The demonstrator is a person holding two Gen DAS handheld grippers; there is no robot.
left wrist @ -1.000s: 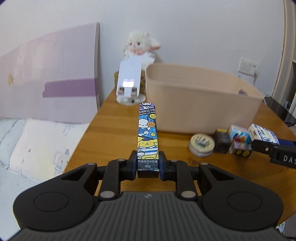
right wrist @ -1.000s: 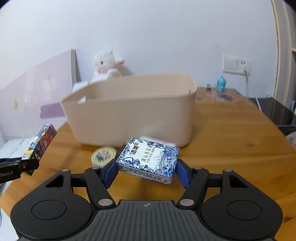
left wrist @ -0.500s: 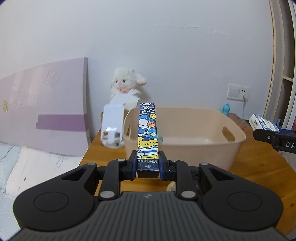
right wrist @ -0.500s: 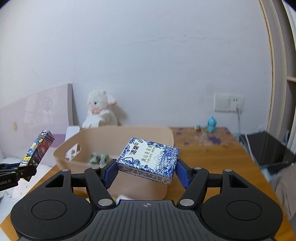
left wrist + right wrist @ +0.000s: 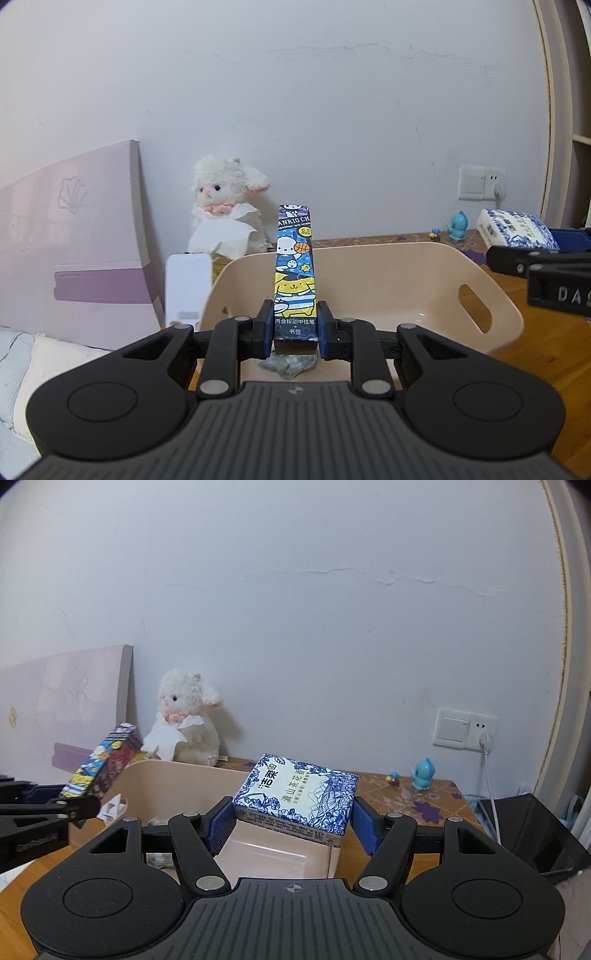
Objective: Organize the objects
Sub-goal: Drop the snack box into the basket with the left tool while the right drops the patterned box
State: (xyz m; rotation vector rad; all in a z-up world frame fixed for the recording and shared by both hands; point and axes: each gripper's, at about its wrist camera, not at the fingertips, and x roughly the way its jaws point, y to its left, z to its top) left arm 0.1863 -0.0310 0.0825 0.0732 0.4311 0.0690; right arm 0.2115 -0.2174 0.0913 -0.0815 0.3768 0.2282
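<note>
Your left gripper point(image 5: 295, 325) is clamped on the near end of a long cartoon-printed pen box point(image 5: 294, 269); its blue pads press both narrow sides and the box sticks out forward along the fingers. It hangs in the air over the near rim of the beige basket point(image 5: 491, 291), which stands on the wooden table point(image 5: 546, 354) toward its back left corner. Under the held box, on the basket's floor, lies a small crumpled greenish packet point(image 5: 290, 365).

Your right gripper point(image 5: 293, 819) is closed on a blue-and-white tissue pack point(image 5: 299, 797), one pad on each short side, the pack tilted slightly down to the right. It hangs above the basket's right end, near the rim. In the left wrist view the same pack shows at the right edge, well apart from the pen box.

Behind the basket, at the table's back edge against the wall, sits a white plush lamb point(image 5: 225, 210) with a paper tissue at its chest. A white stand point(image 5: 186, 288) is just left of the basket. A small blue figurine point(image 5: 423, 773) stands by the back right corner, below the wall socket point(image 5: 465, 729).
</note>
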